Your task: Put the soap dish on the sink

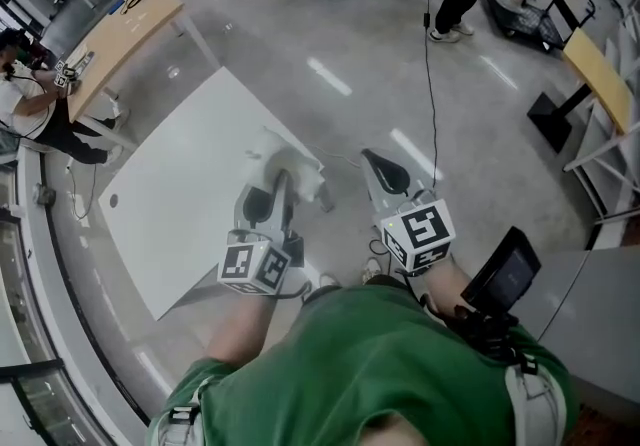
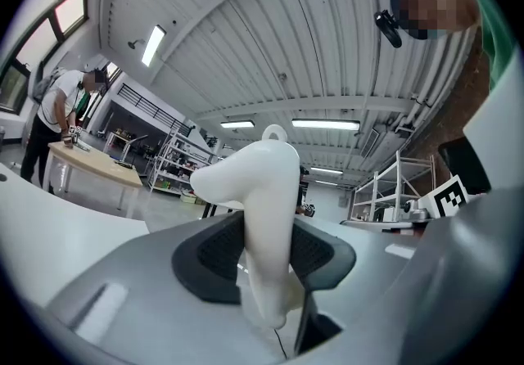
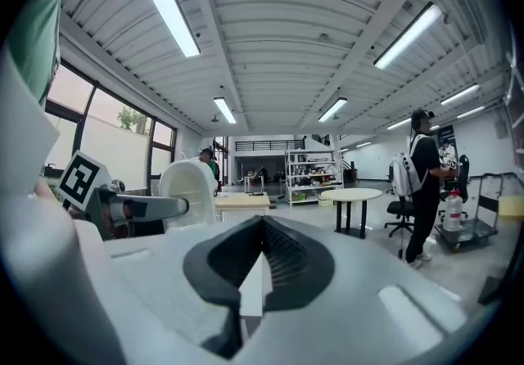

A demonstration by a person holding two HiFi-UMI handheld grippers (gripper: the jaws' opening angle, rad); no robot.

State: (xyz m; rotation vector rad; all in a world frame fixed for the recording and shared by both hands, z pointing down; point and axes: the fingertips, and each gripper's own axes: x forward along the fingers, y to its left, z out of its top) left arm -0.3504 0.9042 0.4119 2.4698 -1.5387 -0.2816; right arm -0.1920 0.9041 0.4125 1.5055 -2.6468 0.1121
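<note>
Left gripper view: the soap dish, white and smooth, stands on edge between the jaws and rises well above them, its upper part flaring to the left.
Left gripper: the jaws are partly apart and clamped on the soap dish, with a dark ribbed pad pressed against each side of its thin wall.
Dish against claw: the lower edge of the soap dish sits deep between the pads, and the rest sticks out past the tips.
Head view: the soap dish is a blurred white shape at the left gripper's tips, over the right-hand edge of the white table.
Right gripper: the jaws are together with the pads meeting at the tips, gripping nothing. It is beside the left gripper and apart from the soap dish.
Right gripper view: the soap dish shows at the left, held up in the left gripper.
Wearer: a green shirt fills the bottom of the head view.
Surroundings: a grey floor, a wooden desk, a round table, and a person with a backpack standing near it.
</note>
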